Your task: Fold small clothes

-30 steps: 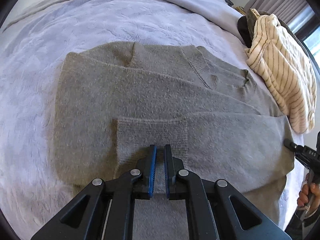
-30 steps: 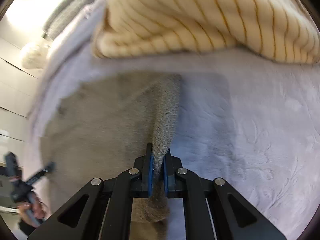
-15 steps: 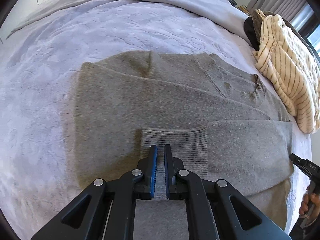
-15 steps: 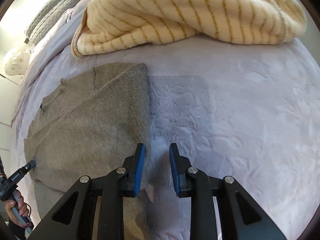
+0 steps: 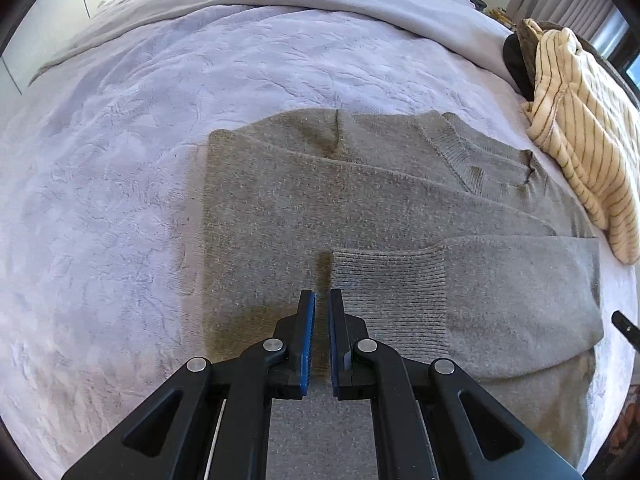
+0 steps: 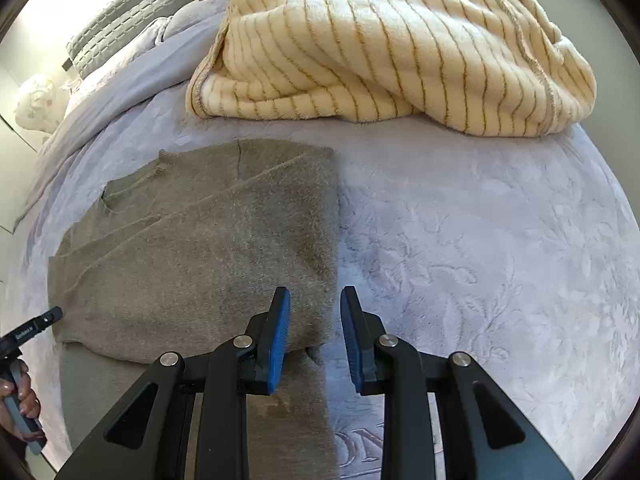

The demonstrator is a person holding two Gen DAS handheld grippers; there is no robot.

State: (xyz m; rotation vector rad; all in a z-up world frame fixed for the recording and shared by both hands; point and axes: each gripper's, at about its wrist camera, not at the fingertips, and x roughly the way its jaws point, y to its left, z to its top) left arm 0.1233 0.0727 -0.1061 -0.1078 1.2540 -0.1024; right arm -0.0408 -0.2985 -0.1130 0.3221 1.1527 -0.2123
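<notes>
A grey knit sweater (image 5: 360,200) lies flat on the lavender bed cover (image 5: 120,200), both sleeves folded across its body; the ribbed cuff (image 5: 388,280) lies on top. My left gripper (image 5: 321,300) hovers over the cuff's edge, jaws nearly shut with a narrow gap, holding nothing. In the right wrist view the sweater (image 6: 200,248) lies left of centre. My right gripper (image 6: 314,300) is open and empty above the sweater's folded side edge. The tip of the other gripper shows at each view's edge (image 6: 36,326).
A cream striped blanket (image 6: 400,48) is heaped on the bed just beyond the sweater's collar; it also shows in the left wrist view (image 5: 588,152). Grey pillows (image 6: 120,12) lie at the bed's head. Bare bed cover (image 6: 480,260) spreads beside the sweater.
My right gripper let go of the grey sleeve, opened and pulled back. My left gripper drew back and up from the cuff, staying nearly shut.
</notes>
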